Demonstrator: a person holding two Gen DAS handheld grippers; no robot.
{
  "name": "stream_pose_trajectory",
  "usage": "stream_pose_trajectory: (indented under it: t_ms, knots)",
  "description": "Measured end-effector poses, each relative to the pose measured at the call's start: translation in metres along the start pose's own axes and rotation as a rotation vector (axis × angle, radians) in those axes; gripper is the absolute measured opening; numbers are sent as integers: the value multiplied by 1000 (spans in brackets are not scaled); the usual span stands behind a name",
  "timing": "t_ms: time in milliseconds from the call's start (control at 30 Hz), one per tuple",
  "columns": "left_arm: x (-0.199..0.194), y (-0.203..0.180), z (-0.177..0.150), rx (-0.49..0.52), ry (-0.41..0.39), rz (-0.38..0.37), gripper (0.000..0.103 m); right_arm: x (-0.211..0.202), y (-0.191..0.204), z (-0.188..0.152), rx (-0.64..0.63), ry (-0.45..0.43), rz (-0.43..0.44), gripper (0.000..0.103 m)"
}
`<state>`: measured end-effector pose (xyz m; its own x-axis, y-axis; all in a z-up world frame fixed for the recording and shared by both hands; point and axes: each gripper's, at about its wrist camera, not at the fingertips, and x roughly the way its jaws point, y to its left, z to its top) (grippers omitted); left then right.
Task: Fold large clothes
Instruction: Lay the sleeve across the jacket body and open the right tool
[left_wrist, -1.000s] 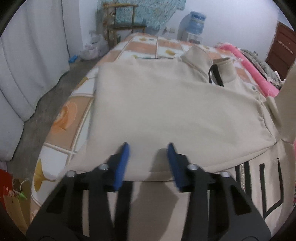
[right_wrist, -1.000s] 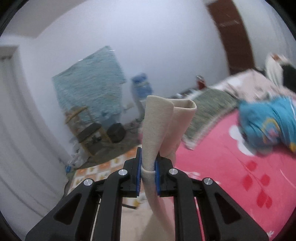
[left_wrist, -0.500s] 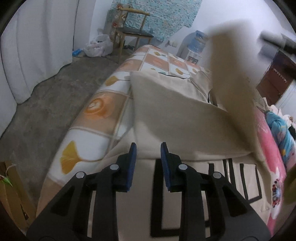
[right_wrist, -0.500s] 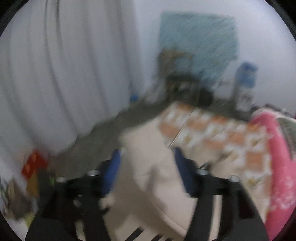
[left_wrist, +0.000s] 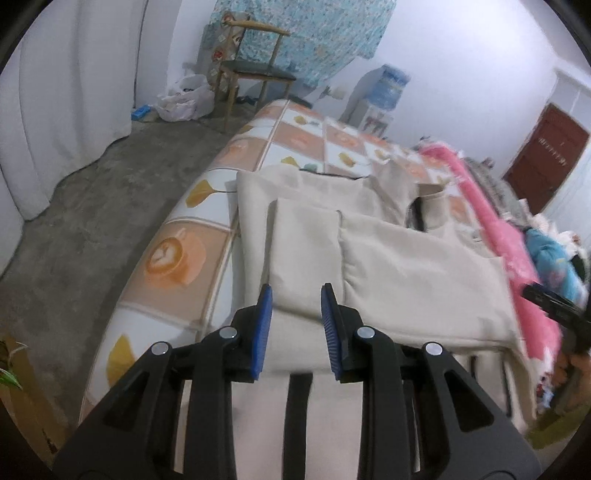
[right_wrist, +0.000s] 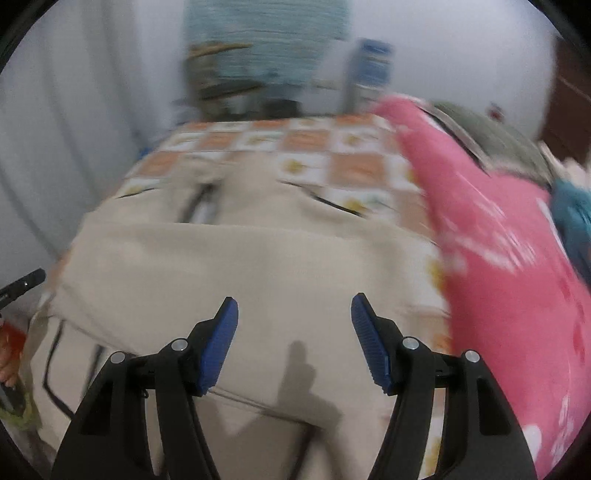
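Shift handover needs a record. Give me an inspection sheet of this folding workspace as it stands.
Surface: bed sheet with orange and white squares, partly covered.
Job's things: beige garment spread on the bed, sleeves folded across its body, black trim at the near end.
Clutter: pink blanket and blue cloth beside the garment.
Grippers: left gripper narrowly open, nothing between its pads; right gripper wide open above the garment, empty.
Cables: nothing seen.
Surroundings: chair, water dispenser, white curtain, brown door, plastic bag on the concrete floor.
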<state>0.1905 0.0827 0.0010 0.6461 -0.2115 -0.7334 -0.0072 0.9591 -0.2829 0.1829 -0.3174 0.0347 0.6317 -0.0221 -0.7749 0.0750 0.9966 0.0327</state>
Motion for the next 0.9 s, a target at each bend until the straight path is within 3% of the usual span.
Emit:
stream_pose_trajectory:
  t_ms: [167, 333, 433, 467, 633, 800, 900]
  knots:
    - [34, -14, 6, 63, 50, 107, 26, 21, -70, -10, 211, 28, 20, 62]
    - [40, -24, 3, 102, 50, 170, 26, 61, -100, 0, 327, 79, 91, 46]
    - [40, -24, 0, 110, 47, 179, 26, 84, -106, 7, 345, 105, 109, 22]
    - [40, -24, -1, 114, 47, 181, 25, 91, -107, 9, 348, 112, 117, 8]
    - [39, -26, -10, 139, 62, 186, 22, 78, -103, 13, 340, 26, 129, 6]
    - [40, -26, -24, 158, 84, 180, 21, 97, -115, 2, 397, 69, 141, 6]
    - [34, -24, -26, 152, 80, 150, 21, 85, -113, 4, 387, 49, 119, 11]
